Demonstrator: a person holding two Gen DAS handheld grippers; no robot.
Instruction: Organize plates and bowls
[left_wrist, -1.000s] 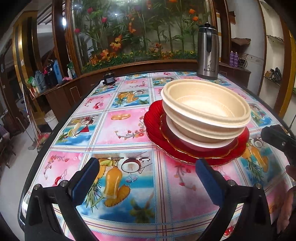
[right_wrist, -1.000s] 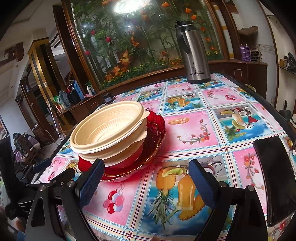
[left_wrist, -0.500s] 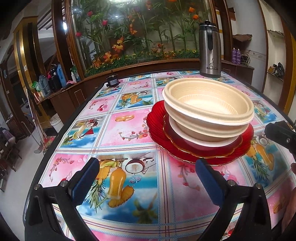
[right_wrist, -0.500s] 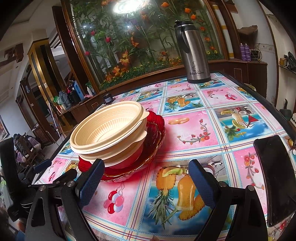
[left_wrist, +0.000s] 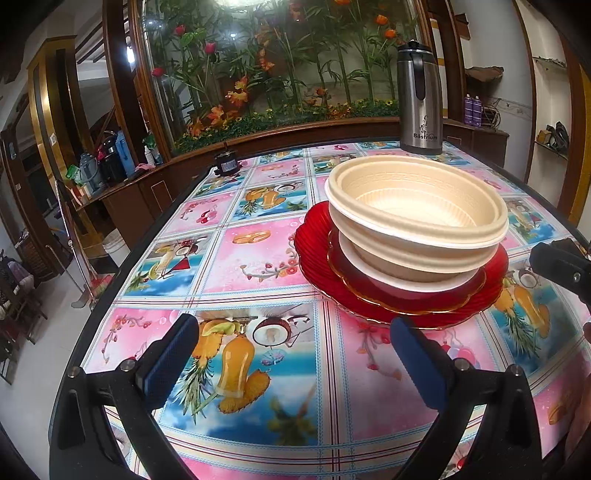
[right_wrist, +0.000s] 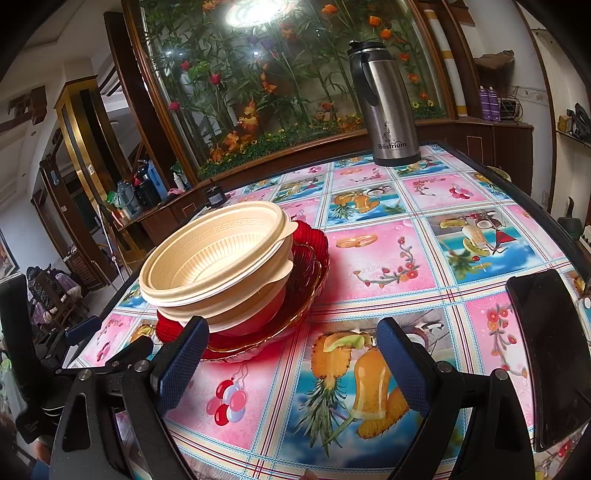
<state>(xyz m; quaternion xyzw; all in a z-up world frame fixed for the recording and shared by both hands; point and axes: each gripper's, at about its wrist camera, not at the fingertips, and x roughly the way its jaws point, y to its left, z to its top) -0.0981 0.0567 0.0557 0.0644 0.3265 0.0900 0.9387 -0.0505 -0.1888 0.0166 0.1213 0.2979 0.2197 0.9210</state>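
Left wrist view: left gripper (left_wrist: 291, 358) fingers apart, empty, near the cream bowls (left_wrist: 417, 206). Those bowls hide most of the red plates (left_wrist: 314, 254). Right gripper (right_wrist: 288, 354) fingers likewise apart, beside the bowls.

Two cream bowls (left_wrist: 417, 210) sit nested, upright and empty; the top one has a ribbed inner wall and a key-pattern band under its rim. They rest on a small red plate (left_wrist: 406, 295) with a gold scalloped edge, which lies on a larger ribbed red plate (left_wrist: 314, 251), all flat on the surface. The stack stands just ahead of the left claw (left_wrist: 291, 362) and to its right, and ahead-left of the right claw (right_wrist: 291, 354), near its left finger.
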